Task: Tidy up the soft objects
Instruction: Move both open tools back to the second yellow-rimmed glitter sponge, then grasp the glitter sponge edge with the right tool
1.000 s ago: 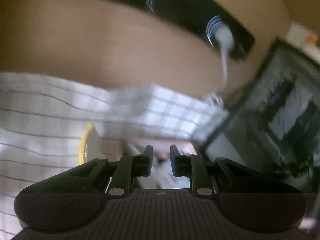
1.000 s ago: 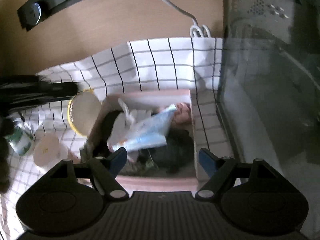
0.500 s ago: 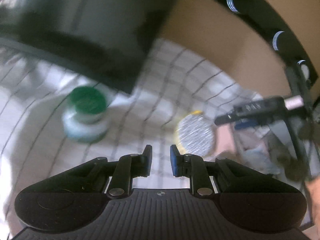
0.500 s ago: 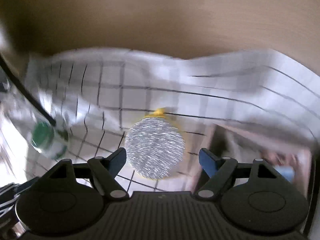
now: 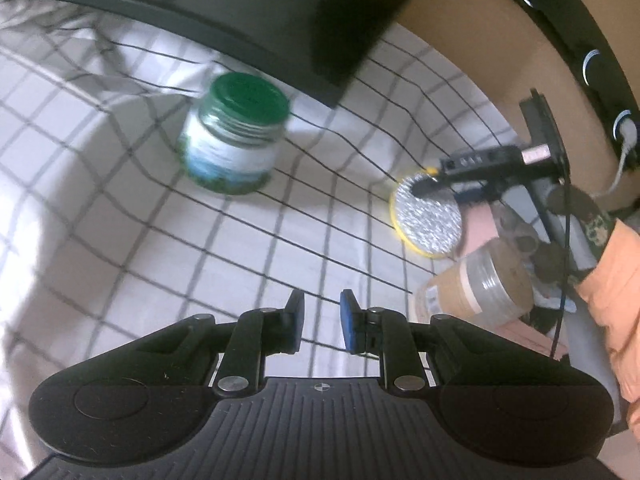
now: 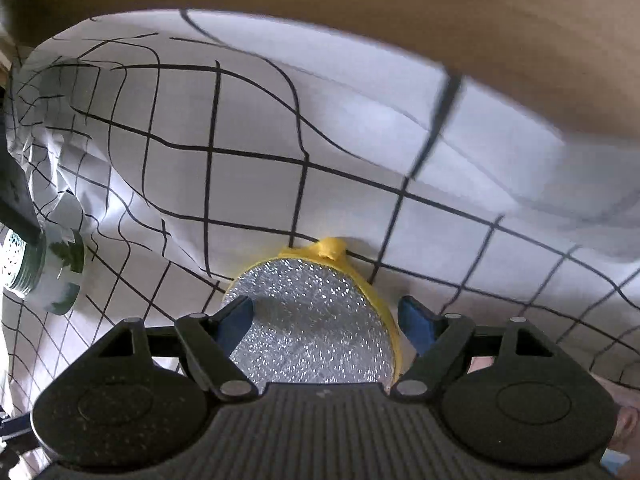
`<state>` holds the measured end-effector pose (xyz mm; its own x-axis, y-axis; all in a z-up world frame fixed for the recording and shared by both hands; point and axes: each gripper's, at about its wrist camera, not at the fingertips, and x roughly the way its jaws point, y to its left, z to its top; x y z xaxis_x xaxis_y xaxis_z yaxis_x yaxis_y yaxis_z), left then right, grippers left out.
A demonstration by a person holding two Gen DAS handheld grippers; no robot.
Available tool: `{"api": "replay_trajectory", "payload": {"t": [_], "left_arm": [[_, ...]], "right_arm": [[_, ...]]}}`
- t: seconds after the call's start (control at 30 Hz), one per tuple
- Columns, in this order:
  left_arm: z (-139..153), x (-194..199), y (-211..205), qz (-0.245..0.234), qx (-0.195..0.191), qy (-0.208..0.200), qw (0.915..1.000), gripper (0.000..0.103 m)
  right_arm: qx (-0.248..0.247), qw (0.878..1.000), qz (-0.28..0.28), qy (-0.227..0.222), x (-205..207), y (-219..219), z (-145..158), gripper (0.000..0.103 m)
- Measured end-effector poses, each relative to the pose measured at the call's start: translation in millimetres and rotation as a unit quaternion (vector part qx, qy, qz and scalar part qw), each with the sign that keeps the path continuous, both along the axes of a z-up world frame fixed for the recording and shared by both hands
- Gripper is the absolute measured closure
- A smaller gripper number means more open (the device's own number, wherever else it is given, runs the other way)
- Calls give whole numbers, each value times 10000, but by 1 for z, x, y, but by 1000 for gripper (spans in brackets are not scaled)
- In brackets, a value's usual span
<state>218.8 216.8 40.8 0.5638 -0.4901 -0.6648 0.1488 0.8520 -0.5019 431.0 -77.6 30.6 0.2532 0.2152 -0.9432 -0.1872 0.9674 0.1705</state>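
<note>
Closer now, the wide-spread right claw (image 6: 326, 322) straddles the silver scouring pad (image 6: 316, 328); left claw (image 5: 322, 326) narrow.

A second ago the right tongs (image 6: 326, 322) hung over the pink box, its soft things in plain view; now they stand wide apart on either side of the round silver scrubber (image 6: 316, 320) with the yellow rim, which half a second ago lay just ahead of the pads. The left tongs (image 5: 322, 320), a second ago facing the power strip by the dark case, have swung to face the green-lidded jar (image 5: 234, 136), left of the scrubber (image 5: 428, 220), and the jar now sits sharper and larger in view.
</note>
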Motion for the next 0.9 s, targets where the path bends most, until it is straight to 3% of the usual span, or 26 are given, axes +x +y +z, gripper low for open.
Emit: {"api": "replay_trajectory", "payload": {"t": [0.1,0.2,0.23,0.47,0.63,0.73,0.9], "left_arm": [[-8,8,-15,-97,-78,105,9999,82],[-15,23,-33,-268,-132,147,9994,82],[-17,29,-38,-318,-153,149,9993,82],[-27,64,-67,-501,-178,130,9985,82],[-27,59,-60,-391,-86,100,9992,82],[-29,62,-54,-268,-93,122,9995,82],[-36,77,-58,-292,30,250,9993,83]], "right_arm": [[31,10000,65,-2,-1,1,0,24],[477,9986,144,203,-6,-7,13,62],[763,9965,121,328,-8,-10,17,64],[1823,9798,530,621,-30,15,47,64],[892,9914,621,728,-20,32,31,60],[718,9929,388,865,-10,21,16,46],[730,9896,435,1159,-4,14,-11,44]]}}
